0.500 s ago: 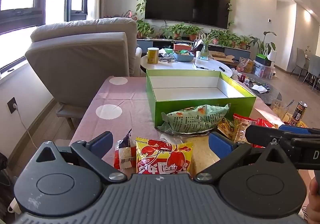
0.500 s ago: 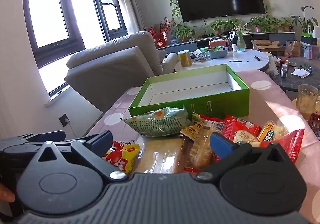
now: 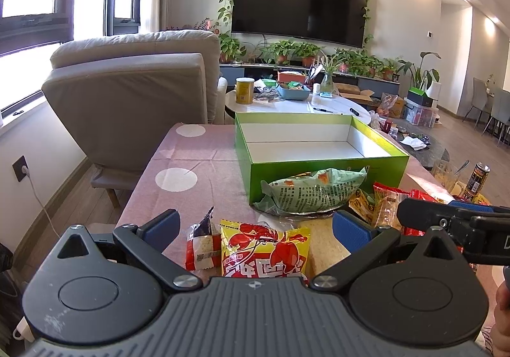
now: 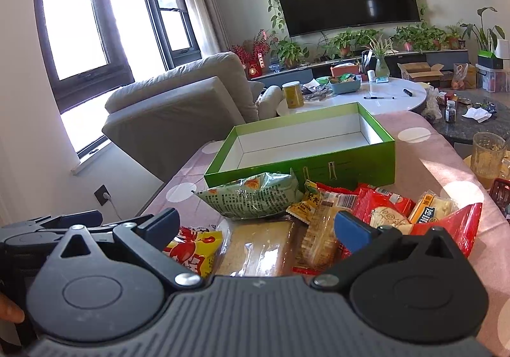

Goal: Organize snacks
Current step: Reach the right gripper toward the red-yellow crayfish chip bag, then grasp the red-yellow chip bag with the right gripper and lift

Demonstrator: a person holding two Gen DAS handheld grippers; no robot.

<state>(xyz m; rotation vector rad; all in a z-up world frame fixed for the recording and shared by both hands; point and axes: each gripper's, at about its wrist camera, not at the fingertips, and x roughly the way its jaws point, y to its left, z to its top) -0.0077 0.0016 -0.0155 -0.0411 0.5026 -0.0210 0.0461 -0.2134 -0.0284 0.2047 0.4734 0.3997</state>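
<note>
Both grippers sit low at the near edge of the table, side by side. The left gripper point(image 3: 255, 223) has its blue fingers spread wide with nothing between them, hovering right over a yellow crayfish snack bag point(image 3: 266, 250) that lies flat on the cloth. Just left of that bag is a small red-and-white wrapped cake point(image 3: 202, 248), touching or almost touching it.

The right gripper point(image 4: 255, 224) is released too, fingers wide apart and holding nothing. Under it is a clear-wrapped tan slab of cake or bread point(image 4: 261, 248), with a pack of crackers point(image 4: 318, 239) beside it on the right. Further right is a jumble of red packets point(image 4: 385, 207) and a yellow-labelled one point(image 4: 430, 207), all overlapping.

A bit farther in, a puffy green chip bag point(image 4: 251, 196) lies on its side, leaning against the near wall of the green box point(image 4: 350, 162). The box is open, white inside, with nothing in it, sitting mid-table on the pink tablecloth with white dots point(image 3: 197, 162).

Off to the right edge there's a glass mug point(image 4: 487, 159) and a dark can point(image 3: 476, 177). Beyond the table: a grey armchair point(image 3: 134, 102) on the left, a white round table point(image 4: 382, 95) with clutter, and a big TV point(image 3: 299, 9) on the far wall.
</note>
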